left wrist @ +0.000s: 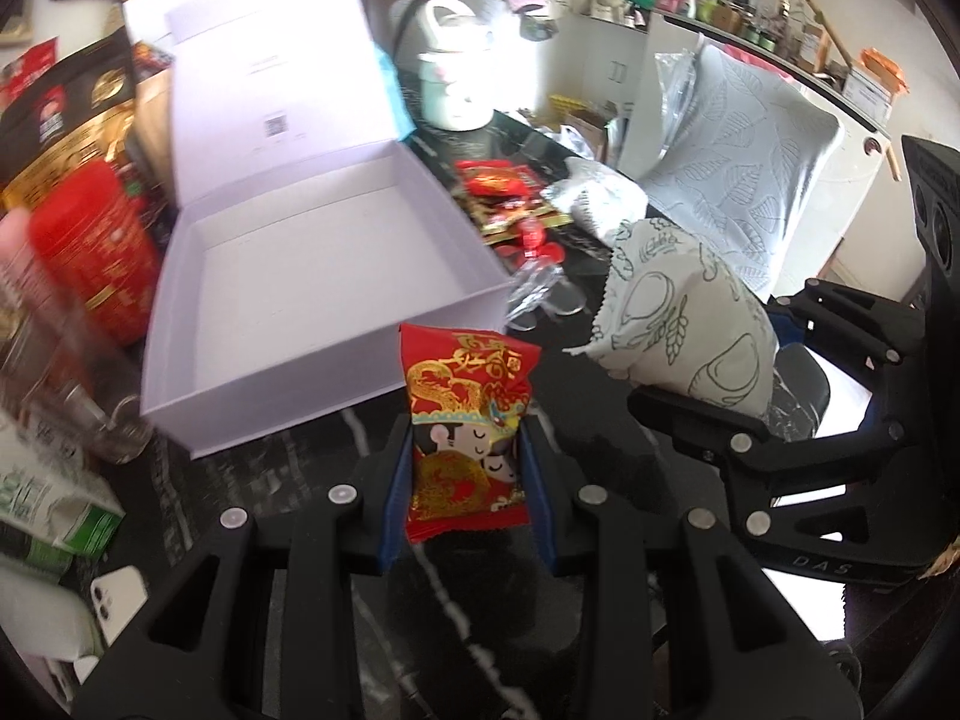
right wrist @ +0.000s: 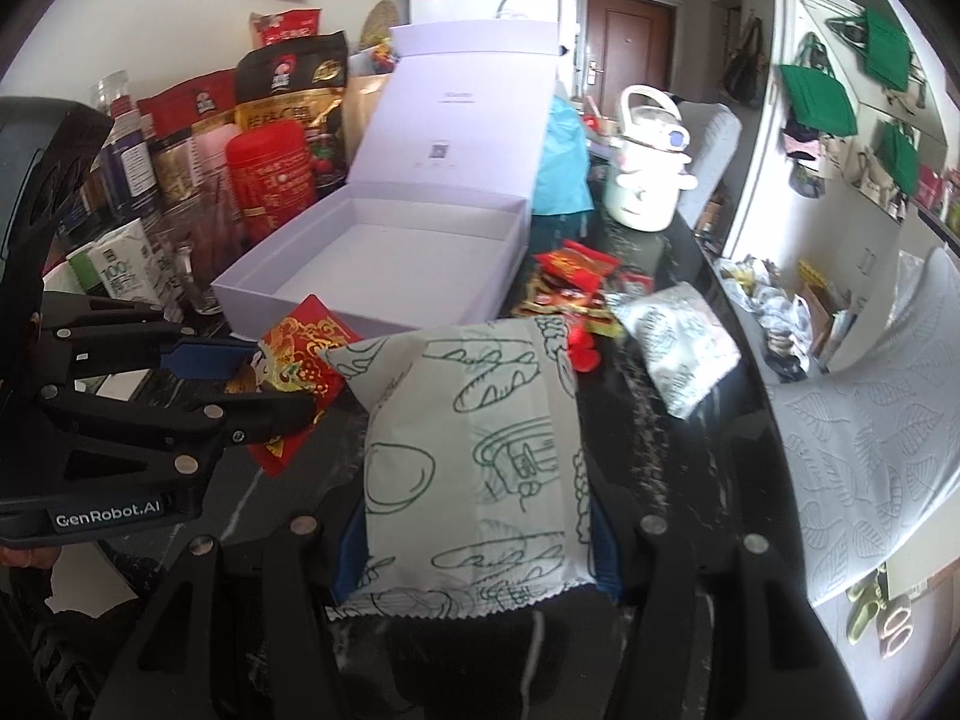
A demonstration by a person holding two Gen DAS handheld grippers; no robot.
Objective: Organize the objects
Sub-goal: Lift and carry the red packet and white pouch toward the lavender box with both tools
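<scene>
Left wrist view: left gripper (left wrist: pixel 468 468) clamped on red candy packet (left wrist: pixel 468 414), upright, just at 6 o'clock of the open white box (left wrist: pixel 324 300). Right gripper's white pouch (left wrist: pixel 690 324) at 3 o'clock.

Right wrist view: right gripper (right wrist: pixel 480 540) clamped on white pouch (right wrist: pixel 480 450); box (right wrist: pixel 384 252) at 12 o'clock, red packet (right wrist: pixel 300 360) at 9, candy pile (right wrist: pixel 570 282) at 1.
</scene>
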